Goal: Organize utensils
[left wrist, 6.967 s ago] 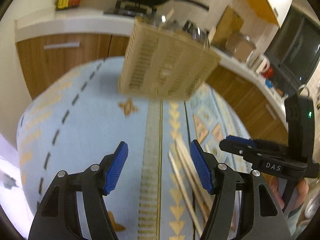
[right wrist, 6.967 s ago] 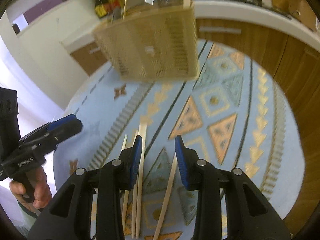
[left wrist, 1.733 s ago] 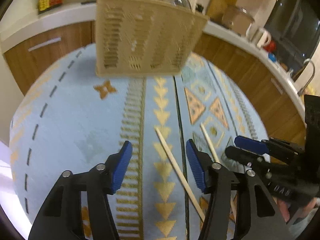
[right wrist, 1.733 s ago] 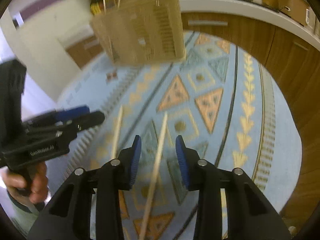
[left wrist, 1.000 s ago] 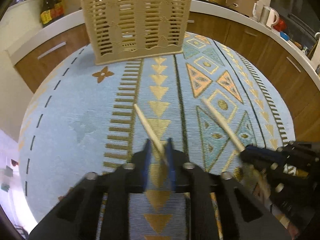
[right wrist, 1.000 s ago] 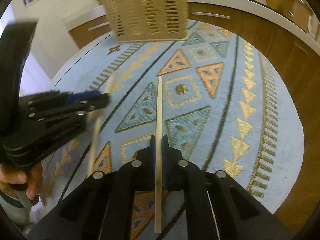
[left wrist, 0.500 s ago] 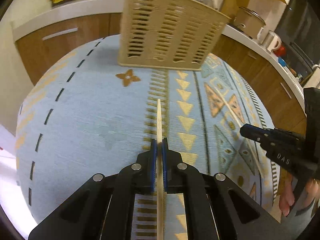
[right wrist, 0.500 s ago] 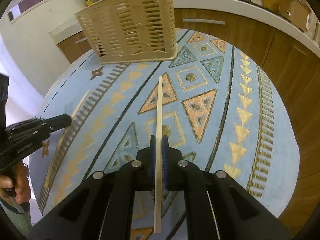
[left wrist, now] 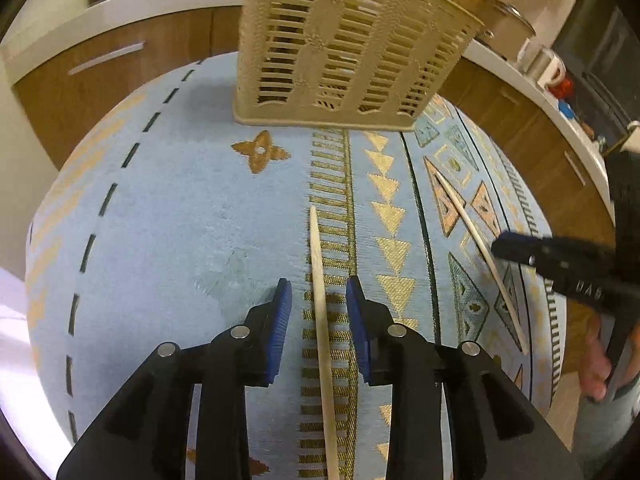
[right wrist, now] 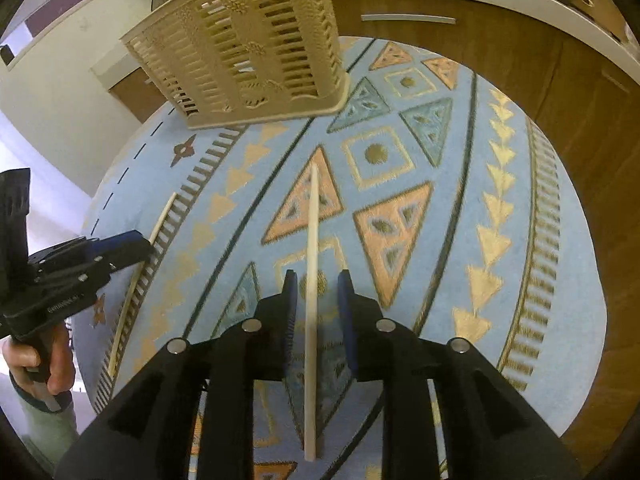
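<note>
Below the basket [left wrist: 344, 48] at top, we have both tongs [left wrist: 319, 302] [right wrist: 317, 294] just opening around loose chopsticks [left wrist: 320, 300] [right wrist: 311, 264], neither yet stowed.

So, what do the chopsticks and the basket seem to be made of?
Chopsticks: probably bamboo or light wood, with a pale, matte, unpainted look. Basket: most likely moulded plastic, beige, with even slots and a raised pattern, slightly glossy.

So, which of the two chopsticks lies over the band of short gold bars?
The chopstick between the left gripper's pads. The other chopstick, by the right gripper, crosses the orange and teal triangles.
</note>
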The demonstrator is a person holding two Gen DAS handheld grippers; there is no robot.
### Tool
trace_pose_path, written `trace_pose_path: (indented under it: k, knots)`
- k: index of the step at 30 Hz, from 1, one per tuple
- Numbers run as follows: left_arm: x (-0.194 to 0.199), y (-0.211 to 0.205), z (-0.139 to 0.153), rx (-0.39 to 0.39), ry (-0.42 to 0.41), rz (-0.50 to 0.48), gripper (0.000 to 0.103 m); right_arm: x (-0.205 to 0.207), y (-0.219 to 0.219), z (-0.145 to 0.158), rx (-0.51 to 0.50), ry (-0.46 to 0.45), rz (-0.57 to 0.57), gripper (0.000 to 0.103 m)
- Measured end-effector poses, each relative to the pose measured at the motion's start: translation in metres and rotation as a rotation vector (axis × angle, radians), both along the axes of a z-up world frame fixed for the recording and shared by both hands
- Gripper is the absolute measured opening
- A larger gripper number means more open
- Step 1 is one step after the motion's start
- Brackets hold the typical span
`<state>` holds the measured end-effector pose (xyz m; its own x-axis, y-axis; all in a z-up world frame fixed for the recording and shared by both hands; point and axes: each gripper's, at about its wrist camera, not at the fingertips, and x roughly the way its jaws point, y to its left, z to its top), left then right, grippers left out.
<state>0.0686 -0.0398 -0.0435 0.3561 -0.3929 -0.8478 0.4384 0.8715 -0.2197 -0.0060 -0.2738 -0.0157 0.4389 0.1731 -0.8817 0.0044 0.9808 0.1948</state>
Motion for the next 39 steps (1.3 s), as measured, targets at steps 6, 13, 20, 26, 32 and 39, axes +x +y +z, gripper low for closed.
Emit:
trace_pose_path:
  k: [6, 13, 20, 26, 32, 39]
  knots:
    - [0.003, -0.012, 0.002, 0.075, 0.002, -0.045, 0.027, 0.023, 0.011, -0.004, -0.044, 0.043, 0.045, 0.018]
    - [0.001, -0.016, 0.001, 0.104, -0.013, -0.062, 0.027, 0.036, 0.010, -0.004, -0.033, 0.058, 0.060, 0.032]
    - [-0.008, -0.036, 0.000, 0.218, -0.067, -0.080, 0.027, 0.044, 0.027, -0.009, -0.131, 0.088, 0.065, 0.005]
    - [-0.023, -0.054, -0.002, 0.307, -0.154, -0.092, 0.004, 0.036, 0.039, -0.009, -0.153, 0.054, 0.090, 0.004]
    - [-0.018, -0.023, 0.036, 0.097, -0.206, -0.021, 0.004, 0.019, 0.033, 0.025, -0.003, -0.071, 0.132, 0.004]
    - [-0.005, 0.019, 0.136, -0.241, -0.416, 0.067, 0.004, 0.009, 0.019, 0.098, 0.120, -0.306, 0.166, 0.004]
